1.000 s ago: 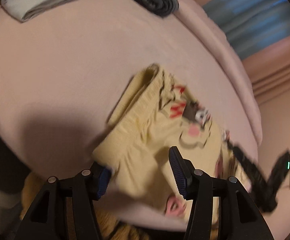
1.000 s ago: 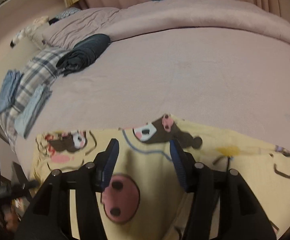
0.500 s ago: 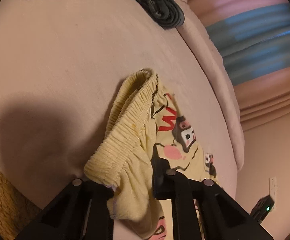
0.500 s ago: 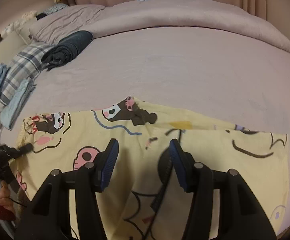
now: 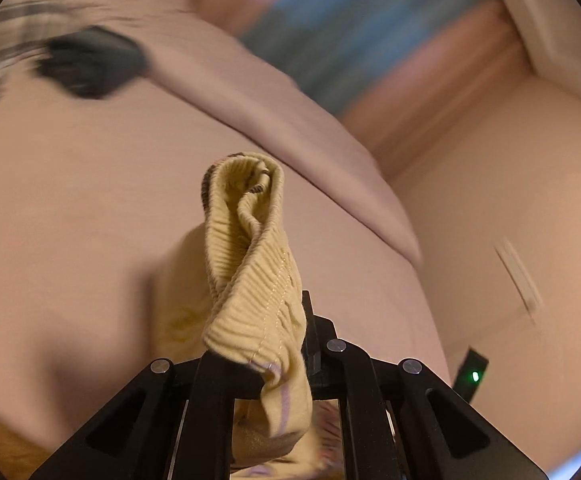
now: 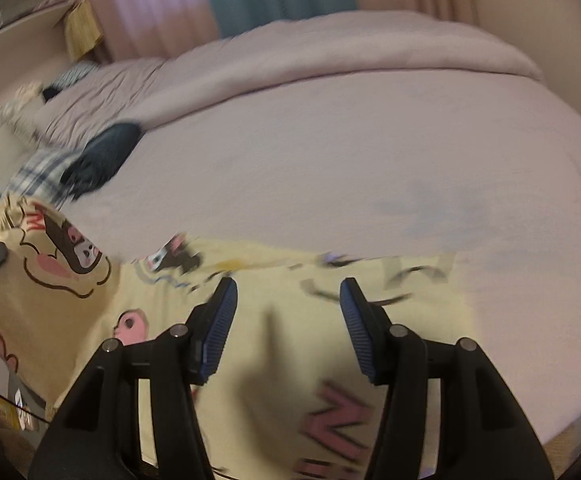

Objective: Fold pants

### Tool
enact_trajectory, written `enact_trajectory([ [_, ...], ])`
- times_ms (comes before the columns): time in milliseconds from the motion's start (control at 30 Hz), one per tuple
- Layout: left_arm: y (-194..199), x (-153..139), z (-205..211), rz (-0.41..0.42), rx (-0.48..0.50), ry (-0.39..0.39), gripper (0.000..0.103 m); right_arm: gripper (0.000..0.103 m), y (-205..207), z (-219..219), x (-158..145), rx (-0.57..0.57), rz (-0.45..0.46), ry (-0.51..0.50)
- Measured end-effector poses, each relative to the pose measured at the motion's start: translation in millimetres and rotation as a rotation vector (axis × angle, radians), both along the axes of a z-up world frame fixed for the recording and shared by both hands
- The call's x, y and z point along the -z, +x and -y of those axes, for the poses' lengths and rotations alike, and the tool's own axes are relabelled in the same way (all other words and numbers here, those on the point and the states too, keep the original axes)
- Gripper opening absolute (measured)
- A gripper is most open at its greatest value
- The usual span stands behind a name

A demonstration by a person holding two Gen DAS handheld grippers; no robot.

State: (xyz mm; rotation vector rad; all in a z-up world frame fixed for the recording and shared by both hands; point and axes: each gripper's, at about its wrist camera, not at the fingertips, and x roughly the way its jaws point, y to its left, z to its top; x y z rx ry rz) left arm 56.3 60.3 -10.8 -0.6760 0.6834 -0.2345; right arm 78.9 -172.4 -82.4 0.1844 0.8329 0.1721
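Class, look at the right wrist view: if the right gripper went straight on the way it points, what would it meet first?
Most likely the yellow pants, spread on the bed under the open right gripper; depth is uncertain.

Your yellow cartoon-print pants lie spread across the near part of the bed, while their ribbed elastic waistband is bunched, folded over and lifted off it.

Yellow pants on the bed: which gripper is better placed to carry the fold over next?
Left. The left gripper is clamped on the ribbed waistband of the yellow pants and has it lifted off the bed. The right gripper is open above the flat fabric, gripping nothing.
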Motion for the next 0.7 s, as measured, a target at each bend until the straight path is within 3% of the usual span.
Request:
enact_trajectory([
  [133, 26.2, 2.5, 71.3, -0.002, 0.161, 0.056, 0.007, 0.061, -14.6, 45.0, -12.5, 0.099, 0.041, -0.007],
  [267, 50.8, 23.9, 132.3, -0.052, 0.293, 0.081, 0.007, 0.061, -25.0, 80.5, -17.6, 0.18, 0.061, -0.004],
  [533, 71.6, 82.1, 200.8, -0.209, 0.421, 0.131, 0.008, 0.062, -32.6, 122.4, -10.1, 0.257, 0.037, 0.05],
  [667, 77.5, 99.4, 209.5, -0.311, 0.459, 0.089, 0.029, 0.063, -27.8, 123.9, -2.7, 0.247, 0.001, 0.08],
  [700, 74.8, 94.1, 207.5, -0.304, 0.469, 0.068, 0.043, 0.063, -27.4, 122.7, -2.4, 0.235, -0.001, 0.093],
])
